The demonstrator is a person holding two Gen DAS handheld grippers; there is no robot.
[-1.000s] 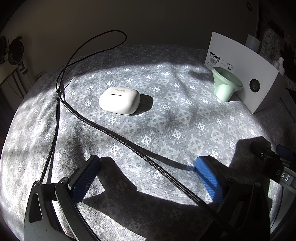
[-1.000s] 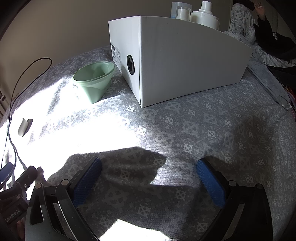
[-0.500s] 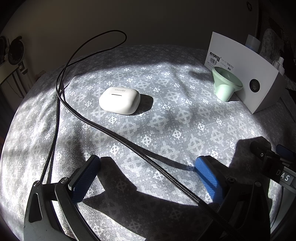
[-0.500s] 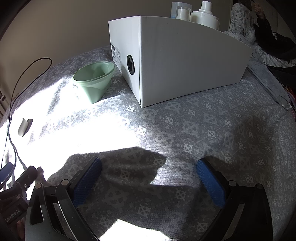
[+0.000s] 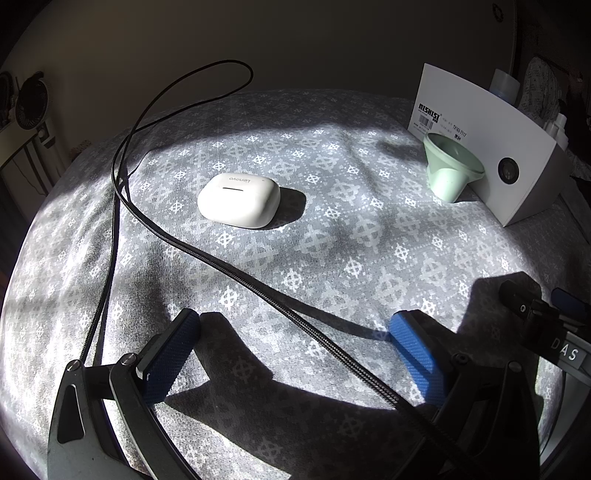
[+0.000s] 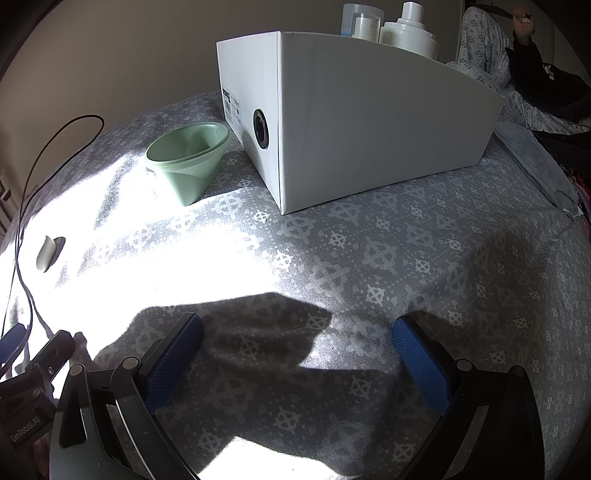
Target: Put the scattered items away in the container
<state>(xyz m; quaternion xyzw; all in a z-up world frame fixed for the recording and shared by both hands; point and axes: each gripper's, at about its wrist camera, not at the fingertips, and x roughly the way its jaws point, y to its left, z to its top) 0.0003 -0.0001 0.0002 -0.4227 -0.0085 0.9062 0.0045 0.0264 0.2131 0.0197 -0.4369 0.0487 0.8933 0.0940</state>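
**On the patterned bedspread: both grippers idle, items still outside the box**

On grey patterned bedspread [image 5: 332,229], lit by hard sunlight: white earbud case [image 5: 238,201], lid shut, lying flat at centre-left, well apart from the container. Pale green funnel-shaped cup [image 6: 188,162], tilted, rim leaning against the end wall of white cardboard box [image 6: 369,129]. Inside the box, white bottles [image 6: 408,31] standing upright, tops showing above the wall. Black braided cable [image 5: 207,258] looping across the bedspread, passing just left of the earbud case and running down between the left jaws. Left gripper [image 5: 295,339]: jaws spread wide, holding nothing, low over the fabric. Right gripper [image 6: 297,345]: jaws likewise wide apart and empty, pointed toward the box's long side.
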